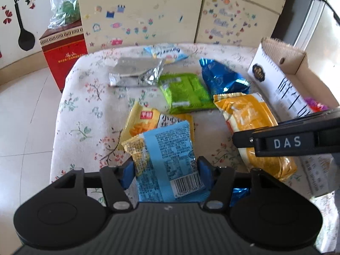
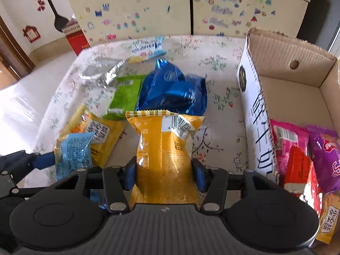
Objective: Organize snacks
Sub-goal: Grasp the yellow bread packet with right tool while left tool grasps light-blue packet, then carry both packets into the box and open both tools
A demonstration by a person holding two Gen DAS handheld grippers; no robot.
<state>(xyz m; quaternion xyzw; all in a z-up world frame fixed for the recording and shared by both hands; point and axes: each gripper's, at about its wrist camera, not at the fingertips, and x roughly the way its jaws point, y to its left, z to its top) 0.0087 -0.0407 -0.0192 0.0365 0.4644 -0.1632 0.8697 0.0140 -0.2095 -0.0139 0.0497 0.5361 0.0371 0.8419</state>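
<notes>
Left tool point(image 1: 166, 170) grips a light-blue packet point(image 1: 167, 159); right tool point(image 2: 163, 175) grips an orange packet point(image 2: 165, 155) near the desk's point(image 1: 89, 114) front edge. Few snacks fill the box point(image 2: 297, 97); most remain outside.

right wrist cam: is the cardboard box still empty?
No. The cardboard box already holds several packets, including a pink packet and a purple packet at its near end.
</notes>
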